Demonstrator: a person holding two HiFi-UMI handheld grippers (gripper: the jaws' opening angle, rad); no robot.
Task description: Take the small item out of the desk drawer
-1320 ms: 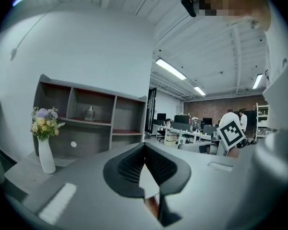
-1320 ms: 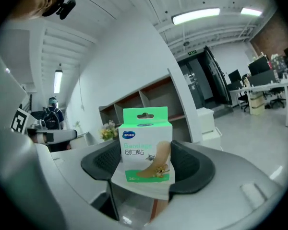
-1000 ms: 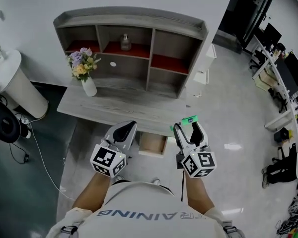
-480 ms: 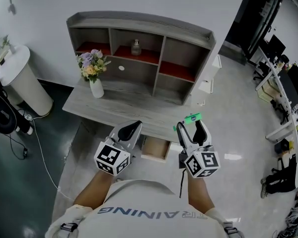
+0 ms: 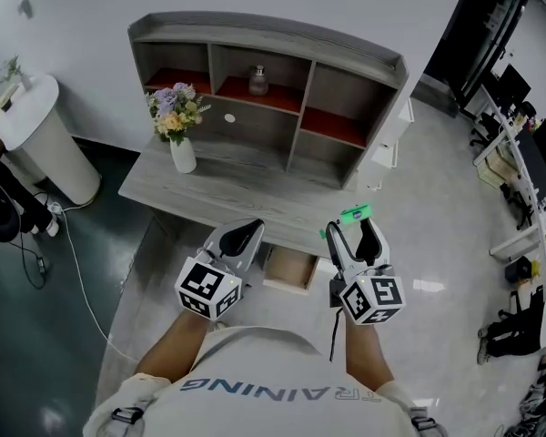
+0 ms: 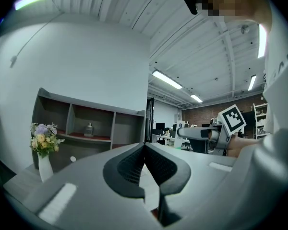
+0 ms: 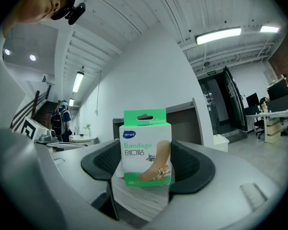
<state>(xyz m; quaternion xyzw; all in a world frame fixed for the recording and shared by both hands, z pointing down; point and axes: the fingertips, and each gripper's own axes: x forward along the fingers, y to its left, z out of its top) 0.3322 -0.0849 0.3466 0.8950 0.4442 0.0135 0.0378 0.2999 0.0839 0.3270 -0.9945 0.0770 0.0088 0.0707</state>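
The right gripper [image 5: 353, 236] clamps the green-and-white cardboard bandage box [image 7: 145, 150] upright between its pads. The open wooden drawer [image 5: 289, 285] lies below-left of it. The left gripper [image 5: 241, 236], closed and empty, hangs alongside.

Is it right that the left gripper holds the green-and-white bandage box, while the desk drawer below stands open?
Not quite. The right gripper holds the bandage box, as the right gripper view shows. The left gripper is shut and empty. The desk drawer does stand open.
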